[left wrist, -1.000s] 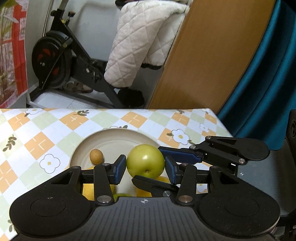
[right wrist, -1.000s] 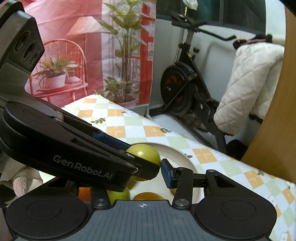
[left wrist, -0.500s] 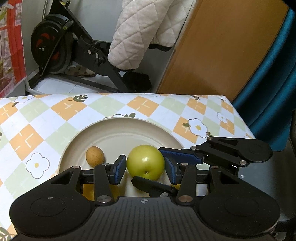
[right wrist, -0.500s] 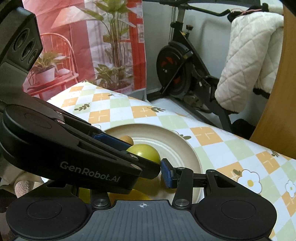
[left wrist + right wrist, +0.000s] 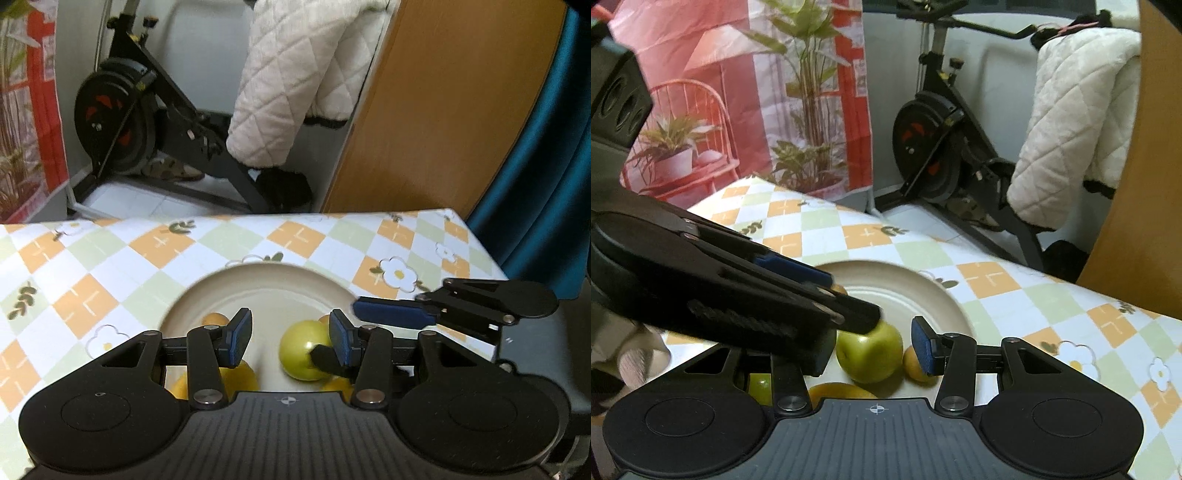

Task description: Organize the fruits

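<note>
A green apple (image 5: 301,349) lies on the beige plate (image 5: 258,284), beside my left gripper's right pad. My left gripper (image 5: 290,341) is open and empty above the plate. A small orange fruit (image 5: 216,318) sits behind its left pad, and yellow fruits (image 5: 242,374) lie below. In the right wrist view the apple (image 5: 870,354) rests on the plate (image 5: 934,299) between my right gripper's fingers; a small orange fruit (image 5: 916,365) is beside it. My right gripper (image 5: 873,354) is open around the apple without touching it. The left gripper's arm hides its left finger.
The plate sits on a checkered flowered tablecloth (image 5: 110,266). The table's far edge is close behind the plate. Beyond it stand an exercise bike (image 5: 147,122) with a white quilted cover, a wooden panel (image 5: 443,110) and a teal curtain (image 5: 546,147).
My left gripper has opened and let go of the green apple, which now lies on the plate. The left gripper has lifted and tilted up slightly.
</note>
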